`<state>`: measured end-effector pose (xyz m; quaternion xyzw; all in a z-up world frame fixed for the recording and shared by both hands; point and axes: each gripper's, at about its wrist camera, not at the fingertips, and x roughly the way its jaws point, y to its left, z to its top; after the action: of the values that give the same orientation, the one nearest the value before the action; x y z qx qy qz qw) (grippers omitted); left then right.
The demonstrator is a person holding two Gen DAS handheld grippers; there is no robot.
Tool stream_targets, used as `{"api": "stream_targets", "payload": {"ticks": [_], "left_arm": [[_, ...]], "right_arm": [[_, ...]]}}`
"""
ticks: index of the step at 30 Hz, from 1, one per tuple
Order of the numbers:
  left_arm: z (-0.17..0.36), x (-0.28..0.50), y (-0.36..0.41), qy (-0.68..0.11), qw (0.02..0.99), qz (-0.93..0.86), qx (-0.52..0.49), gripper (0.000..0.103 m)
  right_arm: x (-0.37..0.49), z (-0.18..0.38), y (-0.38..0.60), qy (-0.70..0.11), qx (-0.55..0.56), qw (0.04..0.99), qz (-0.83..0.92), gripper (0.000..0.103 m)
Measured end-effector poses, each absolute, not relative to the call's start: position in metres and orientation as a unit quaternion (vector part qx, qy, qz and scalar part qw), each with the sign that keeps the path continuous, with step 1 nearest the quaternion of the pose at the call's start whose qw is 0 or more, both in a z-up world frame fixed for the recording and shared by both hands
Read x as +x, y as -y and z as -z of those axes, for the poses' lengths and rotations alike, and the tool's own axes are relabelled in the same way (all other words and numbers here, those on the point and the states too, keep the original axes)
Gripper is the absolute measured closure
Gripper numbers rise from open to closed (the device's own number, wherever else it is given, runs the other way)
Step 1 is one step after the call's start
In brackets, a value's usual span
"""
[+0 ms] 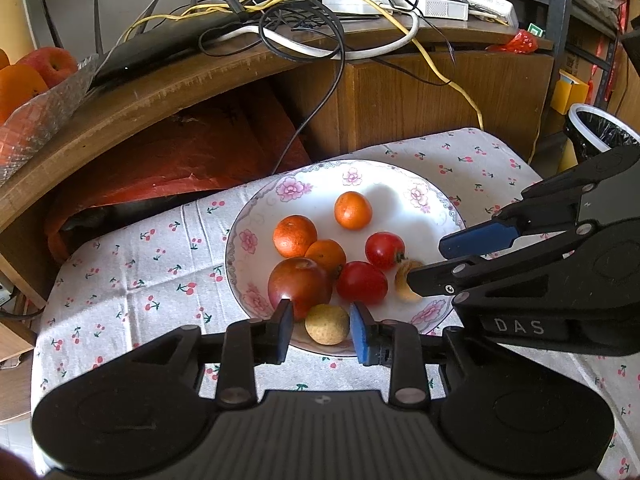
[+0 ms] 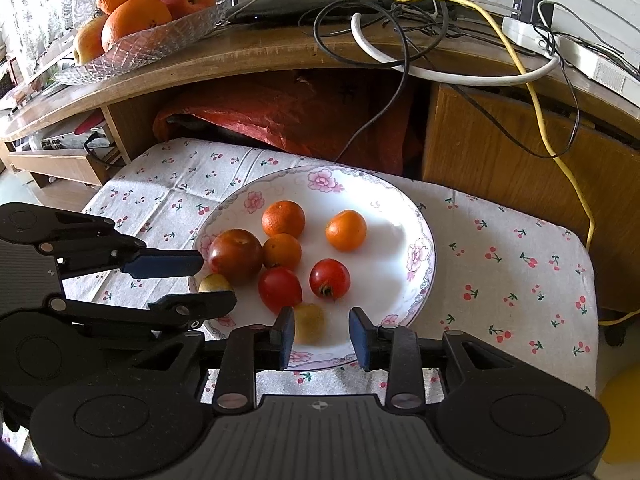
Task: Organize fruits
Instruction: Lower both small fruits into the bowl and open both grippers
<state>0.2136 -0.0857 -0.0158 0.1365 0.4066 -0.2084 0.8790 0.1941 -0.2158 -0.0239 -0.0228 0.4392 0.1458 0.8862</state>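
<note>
— Judging from how the fruit lies, how much has been done?

— Little can be said to be finished. Eight pieces are seen on the flowered plate (image 2: 424, 240), which is set on the cherry-print cloth (image 2: 520, 264): three small oranges (image 2: 346, 230), two red tomatoes (image 2: 330, 279), one large dark-red fruit (image 2: 236, 255) touching an orange, and two yellowish fruits near the front rim. No grouping by kind is evident yet.

— And the grippers?

— The left gripper (image 1: 320, 326) is held open, its blue pads either side of one yellowish fruit (image 1: 327, 324) without being pressed against it, as far as can be told. The right gripper (image 2: 321, 330) is likewise open, the other yellowish fruit (image 2: 309, 322) lying just beside its left pad. Nothing is gripped by either.

— Where might the fruit be taken?

— That cannot be told. A glass dish (image 2: 160, 44) with larger oranges and an apple is seen on the wooden shelf (image 2: 280, 50) behind, but whether it is the destination is only a guess. Every piece appears left to be sorted.
</note>
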Motion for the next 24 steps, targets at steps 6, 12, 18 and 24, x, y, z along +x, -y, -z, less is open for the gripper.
{"api": "stream_targets", "payload": {"ticks": [6,12,18,24], "left_arm": [[0.012,0.213,0.084,-0.403,0.882,0.208,0.131,0.062],[0.008,0.212,0.080,-0.401,0.885,0.205,0.120,0.059],[0.008,0.212,0.077,-0.406,0.886,0.196,0.112,0.057],[0.007,0.212,0.076,-0.407,0.888,0.185,0.105,0.051]], "right_arm": [[0.193,0.022,0.217,-0.431,-0.021,0.891,-0.143,0.073],[0.190,0.019,0.223,-0.425,-0.019,0.895,-0.132,0.073],[0.186,0.020,0.226,-0.431,-0.020,0.894,-0.118,0.073],[0.180,0.019,0.227,-0.436,-0.021,0.893,-0.109,0.072]]}}
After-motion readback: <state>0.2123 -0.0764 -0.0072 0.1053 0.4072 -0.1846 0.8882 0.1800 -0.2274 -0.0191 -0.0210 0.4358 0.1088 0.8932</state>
